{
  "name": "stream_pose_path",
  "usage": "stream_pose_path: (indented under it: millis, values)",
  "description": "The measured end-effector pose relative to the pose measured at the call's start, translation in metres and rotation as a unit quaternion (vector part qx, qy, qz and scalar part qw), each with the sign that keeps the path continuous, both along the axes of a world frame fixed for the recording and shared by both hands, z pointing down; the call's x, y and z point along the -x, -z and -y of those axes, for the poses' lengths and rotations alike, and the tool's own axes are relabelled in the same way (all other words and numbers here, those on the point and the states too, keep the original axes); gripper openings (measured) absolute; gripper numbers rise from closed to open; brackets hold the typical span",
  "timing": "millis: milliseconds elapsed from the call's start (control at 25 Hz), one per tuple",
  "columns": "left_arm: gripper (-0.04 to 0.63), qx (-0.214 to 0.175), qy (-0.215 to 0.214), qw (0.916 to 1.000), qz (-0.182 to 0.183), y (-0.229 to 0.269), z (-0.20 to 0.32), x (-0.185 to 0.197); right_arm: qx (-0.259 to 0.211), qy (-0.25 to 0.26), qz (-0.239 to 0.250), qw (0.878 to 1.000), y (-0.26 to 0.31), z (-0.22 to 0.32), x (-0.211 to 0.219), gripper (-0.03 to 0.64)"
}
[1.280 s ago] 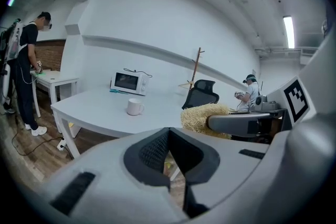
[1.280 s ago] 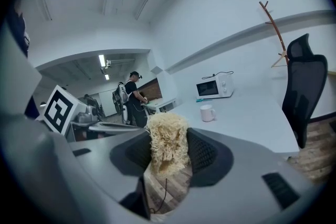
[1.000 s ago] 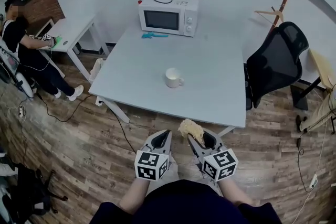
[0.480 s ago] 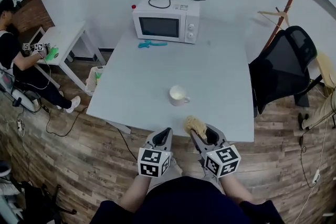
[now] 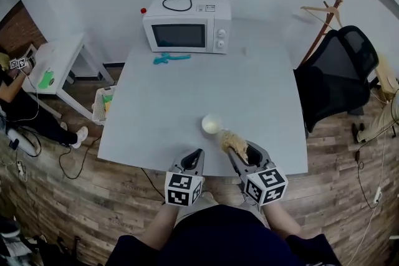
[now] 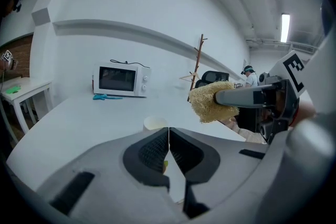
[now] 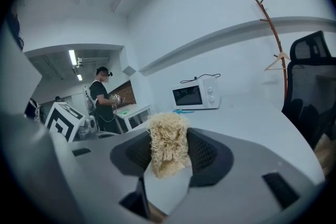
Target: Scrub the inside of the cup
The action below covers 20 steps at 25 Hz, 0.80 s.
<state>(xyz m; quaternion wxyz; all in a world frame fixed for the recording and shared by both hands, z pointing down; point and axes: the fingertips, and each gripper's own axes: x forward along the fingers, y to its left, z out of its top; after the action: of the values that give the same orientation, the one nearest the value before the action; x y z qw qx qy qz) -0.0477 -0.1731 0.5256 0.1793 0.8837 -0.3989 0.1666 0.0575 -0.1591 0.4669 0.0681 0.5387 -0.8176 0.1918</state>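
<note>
my right hand-held gripper clamps the loofah scrubber tip-forward, ready to enter the cup — upright just ahead, near the surface's front edge. left hand-held gripper closed, empty — free to brace.

Table bears microwave, teal tool (just beside it) and cup.

Left gripper jaws together (nothing between), cup just beyond, sponge at right
</note>
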Motion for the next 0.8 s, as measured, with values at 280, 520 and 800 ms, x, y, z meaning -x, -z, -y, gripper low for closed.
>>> stream_pose_path:
  millis: [280,520,800]
  values:
    - [0.234,-0.002,-0.044,0.999,0.001,-0.029,0.031,-0.011,0.0,-0.038,-0.004,0.999,0.001,0.027,-0.011,0.177]
    - [0.376,-0.033,-0.079,0.9959,0.03,-0.059,0.05,-0.033,0.012,-0.055,-0.006,0.998,0.0,0.03,-0.021,0.177]
    - [0.428,-0.021,-0.084,0.9956,0.036,-0.094,0.074,-0.056,0.026,-0.047,-0.002,0.999,-0.011,0.044,-0.033,0.178]
